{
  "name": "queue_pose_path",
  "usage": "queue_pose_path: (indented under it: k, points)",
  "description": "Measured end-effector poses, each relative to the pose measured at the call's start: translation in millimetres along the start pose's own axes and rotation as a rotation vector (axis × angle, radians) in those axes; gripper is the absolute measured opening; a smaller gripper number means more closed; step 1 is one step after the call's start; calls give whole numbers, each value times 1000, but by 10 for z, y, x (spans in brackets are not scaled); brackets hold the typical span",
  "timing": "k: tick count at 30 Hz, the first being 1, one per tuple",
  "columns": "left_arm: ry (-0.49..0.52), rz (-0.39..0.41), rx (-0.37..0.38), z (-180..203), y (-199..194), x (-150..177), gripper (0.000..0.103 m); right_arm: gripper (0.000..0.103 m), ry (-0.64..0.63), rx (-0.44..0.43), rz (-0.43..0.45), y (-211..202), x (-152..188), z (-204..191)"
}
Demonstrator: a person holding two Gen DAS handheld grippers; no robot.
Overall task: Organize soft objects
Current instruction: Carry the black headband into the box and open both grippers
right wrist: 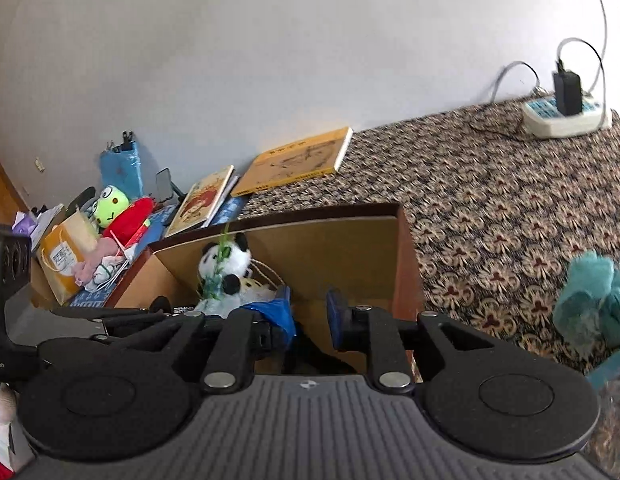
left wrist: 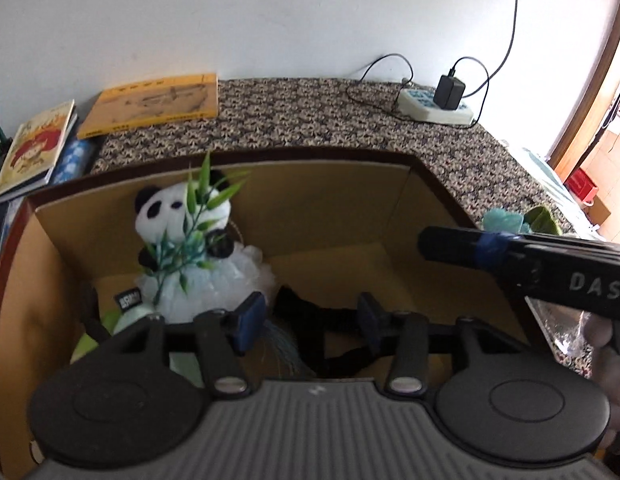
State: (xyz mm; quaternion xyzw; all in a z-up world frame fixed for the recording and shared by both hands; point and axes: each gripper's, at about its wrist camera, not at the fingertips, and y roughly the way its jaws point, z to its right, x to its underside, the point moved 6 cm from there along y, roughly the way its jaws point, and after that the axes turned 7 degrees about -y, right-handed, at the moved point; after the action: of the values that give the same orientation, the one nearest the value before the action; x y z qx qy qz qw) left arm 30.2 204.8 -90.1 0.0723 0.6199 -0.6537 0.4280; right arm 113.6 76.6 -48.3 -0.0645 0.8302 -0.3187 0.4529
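Patterned tablecloth [right wrist: 490,208]; cardboard box [left wrist: 310,208] holds panda [left wrist: 182,212]. Left gripper [left wrist: 308,320], right gripper [right wrist: 308,312]: apart, empty. Next, probably: fetch teal plush [right wrist: 590,300].

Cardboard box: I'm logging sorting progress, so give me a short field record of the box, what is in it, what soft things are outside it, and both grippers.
box: open cardboard box on a patterned cloth
inside: panda plush with fake bamboo, upright on a white mesh sponge; dark fabric beside them
outside, right: teal plush on the cloth
outside, left: green frog plush on a cluttered pile
left gripper: open, empty, above the box
right gripper: open, empty, above the box
books: yellow book behind the box
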Motion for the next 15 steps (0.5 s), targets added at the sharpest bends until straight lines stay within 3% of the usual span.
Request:
queue_pose_path:
  k: [15]
  points:
    - [37,8,-95,305,-81,100,52,4,131,-43,71,-498,30,386]
